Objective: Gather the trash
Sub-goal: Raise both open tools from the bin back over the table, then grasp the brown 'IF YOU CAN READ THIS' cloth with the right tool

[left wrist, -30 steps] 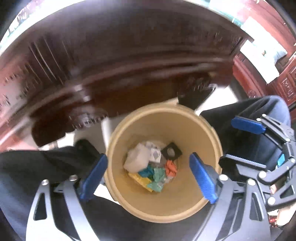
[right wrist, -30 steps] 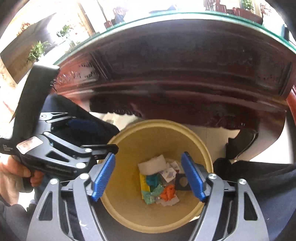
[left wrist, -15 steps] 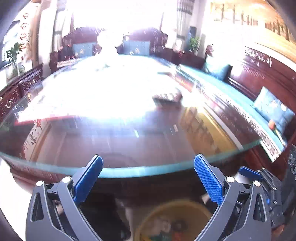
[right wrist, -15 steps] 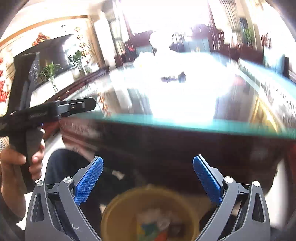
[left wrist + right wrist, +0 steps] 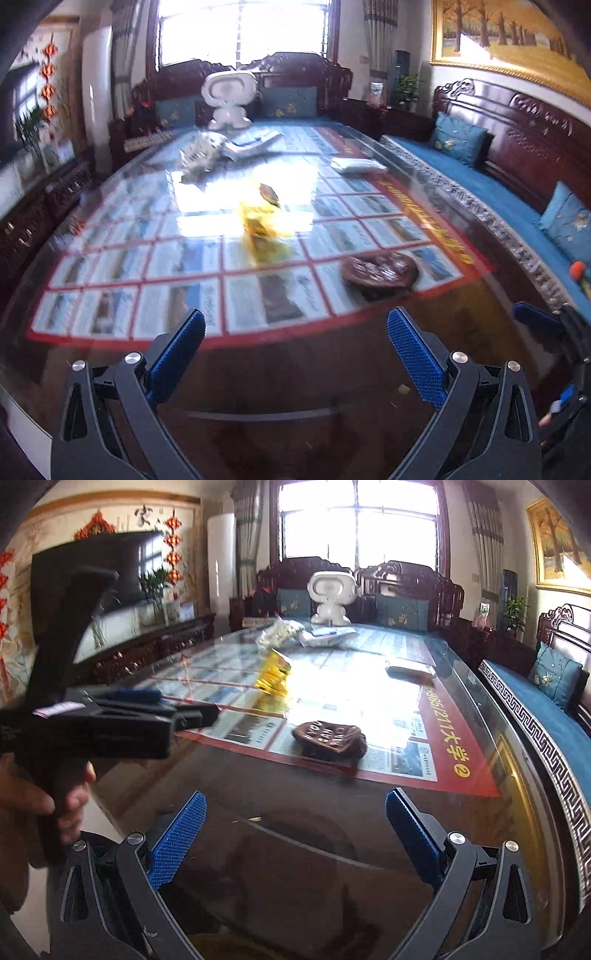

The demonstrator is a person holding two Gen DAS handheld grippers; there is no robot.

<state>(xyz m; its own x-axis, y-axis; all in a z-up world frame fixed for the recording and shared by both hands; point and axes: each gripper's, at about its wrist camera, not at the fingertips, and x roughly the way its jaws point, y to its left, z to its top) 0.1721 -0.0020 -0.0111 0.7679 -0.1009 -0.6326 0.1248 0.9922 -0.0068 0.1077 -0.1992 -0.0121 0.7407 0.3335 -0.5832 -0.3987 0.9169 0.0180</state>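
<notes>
Left wrist view: the left gripper (image 5: 295, 358) gapes wide and empty, low in frame; a blurred yellow wrapper (image 5: 260, 221) lies mid-frame on the glass table (image 5: 332, 369).

Right wrist view: the right gripper (image 5: 295, 834) is also wide and empty. The brown wrapper (image 5: 330, 739), centre frame, looks light and crinkly; pinch a raised edge.

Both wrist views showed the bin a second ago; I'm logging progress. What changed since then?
Both grippers swung up from the bin to face the table; the bin left view. Left gripper and right gripper stayed open and empty. The brown wrapper and yellow wrapper lie ahead.
</notes>
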